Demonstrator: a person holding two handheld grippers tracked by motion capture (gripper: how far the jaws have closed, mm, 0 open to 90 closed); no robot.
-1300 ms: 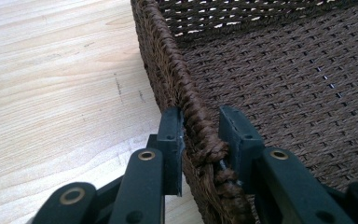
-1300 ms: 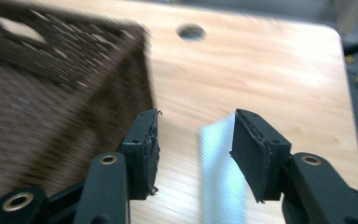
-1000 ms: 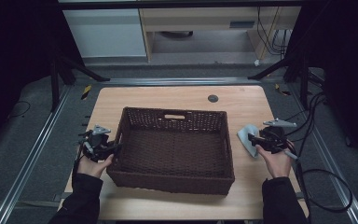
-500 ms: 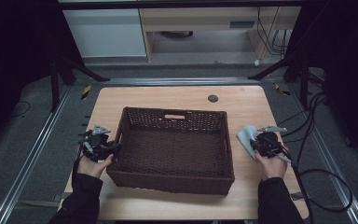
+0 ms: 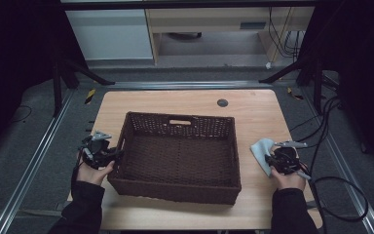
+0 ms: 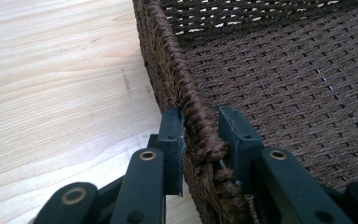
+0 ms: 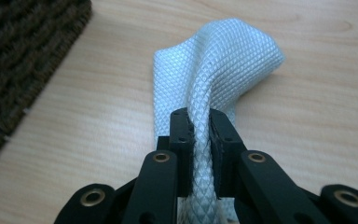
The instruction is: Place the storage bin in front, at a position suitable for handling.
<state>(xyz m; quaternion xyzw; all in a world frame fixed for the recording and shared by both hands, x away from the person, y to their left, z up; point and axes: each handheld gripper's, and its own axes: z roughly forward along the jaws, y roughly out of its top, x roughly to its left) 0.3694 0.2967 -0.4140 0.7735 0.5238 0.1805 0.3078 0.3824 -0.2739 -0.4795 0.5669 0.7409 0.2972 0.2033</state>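
Cloth [image 7: 214,70] lies on the table [image 5: 185,100] just right of the basket [image 5: 177,187], pinched between the closed jaws of your right gripper [image 5: 283,159]. Your left gripper [image 5: 97,152] clamps the basket's left rim, so the basket lies to the left of the cloth.

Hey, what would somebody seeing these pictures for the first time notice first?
Most likely the big dark wicker basket in the middle of the wooden table, with the left gripper clamped on its left rim. To the basket's right, the right gripper pinches a pale blue cloth bunched on the tabletop.
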